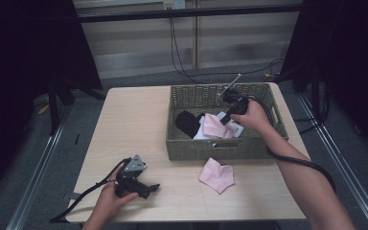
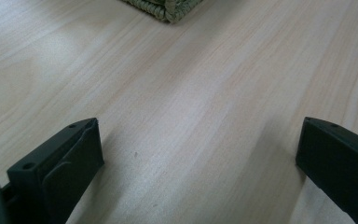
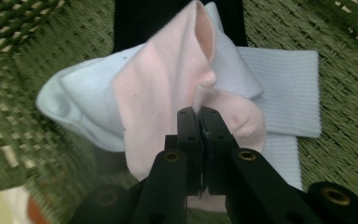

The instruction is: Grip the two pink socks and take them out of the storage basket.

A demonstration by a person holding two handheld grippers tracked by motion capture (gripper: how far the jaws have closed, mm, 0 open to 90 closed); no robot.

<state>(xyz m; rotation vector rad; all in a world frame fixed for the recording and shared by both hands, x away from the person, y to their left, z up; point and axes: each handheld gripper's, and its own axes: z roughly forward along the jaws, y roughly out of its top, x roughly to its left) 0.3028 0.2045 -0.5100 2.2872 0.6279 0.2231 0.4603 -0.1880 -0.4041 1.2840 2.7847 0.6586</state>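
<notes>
bench: we see a pale wood-grain bench (image 1: 139,124) carrying everything.
basket: one green woven rectangular basket (image 1: 191,148) sits on the far right part of the bench; in the left gripper view we catch one of its corners (image 2: 165,9) at the top edge.
socks in basket: we count three. One pink sock (image 3: 163,93), one white ribbed sock (image 3: 289,79) under it, one black sock (image 1: 188,122) to the left of both.
sock on bench: one more pink sock (image 1: 216,174) lies flat just in front of the basket's near wall, apart from both grippers.
pink total: we count two, one in the basket, one on the bench.
right gripper: the right gripper (image 3: 199,114) is down inside the basket, jaws clenched together on a fold of the pink sock; we see the fabric pinched at the tips.
left gripper: the left gripper (image 1: 146,188) rests low at the near left of the bench, jaws spread wide and released, with bare wood between them.
in the way: the basket walls ring the right gripper; the white sock lies right under the pinched pink one and touches it, and the black sock touches the pile at its left.
cables: we count two, one trailing from each gripper.
background: grey floor, dark curtains at both sides, cables hanging on the back wall.
</notes>
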